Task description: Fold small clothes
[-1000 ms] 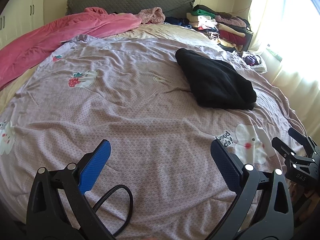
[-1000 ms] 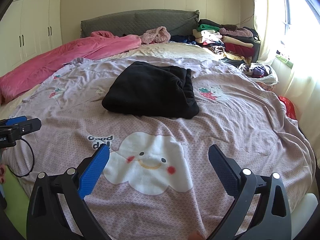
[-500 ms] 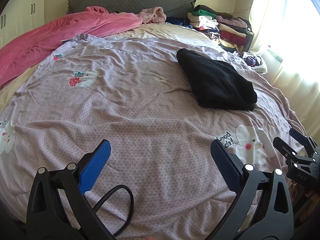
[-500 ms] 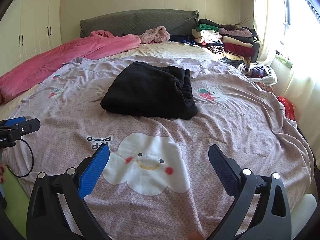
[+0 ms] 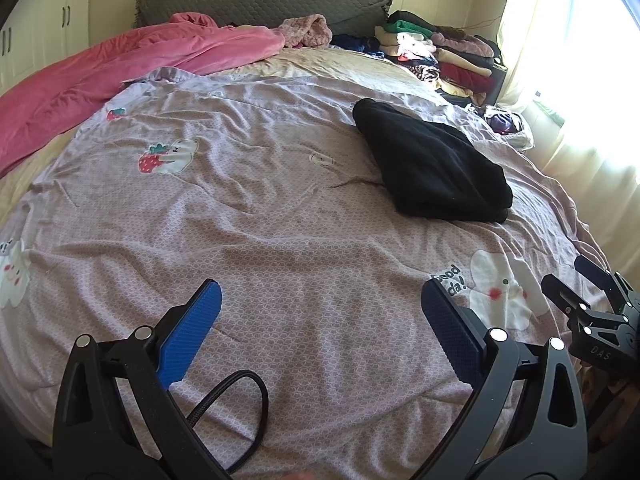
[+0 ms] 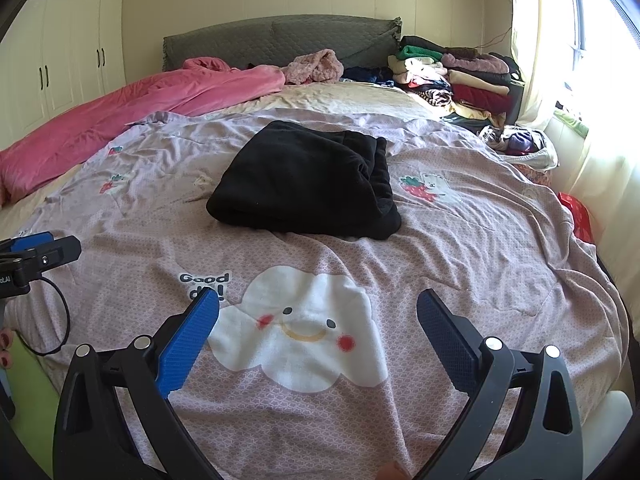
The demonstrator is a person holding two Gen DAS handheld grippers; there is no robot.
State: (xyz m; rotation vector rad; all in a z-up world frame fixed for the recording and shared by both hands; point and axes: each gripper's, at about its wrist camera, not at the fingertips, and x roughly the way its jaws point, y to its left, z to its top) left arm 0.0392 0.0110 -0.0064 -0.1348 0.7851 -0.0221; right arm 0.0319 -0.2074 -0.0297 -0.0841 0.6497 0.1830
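Your black garment [image 6: 308, 184] lies in the middle of the bed, on the lilac printed quilt [image 6: 460, 264], well ahead of both claws. It looks already doubled over, a thick fleecy bundle with rolled layers along its right edge. Judge it soft, limp and light: it will sag and drag on the quilt rather than slide, and nothing in it is fragile. Take it by an outer edge or corner, pinching through all layers at the near left corner and the near right corner, so that the layers do not come apart.

Your left claw [image 5: 320, 328] is spread wide and empty, hanging over the near quilt; your right claw [image 6: 318, 330] is likewise spread and empty, over the cloud print.

Count: one black garment on the quilt, two claws, one pink blanket [image 6: 140, 108] at far left, one stack of folded clothes [image 6: 452, 76] at far right; its pieces are too many to count.
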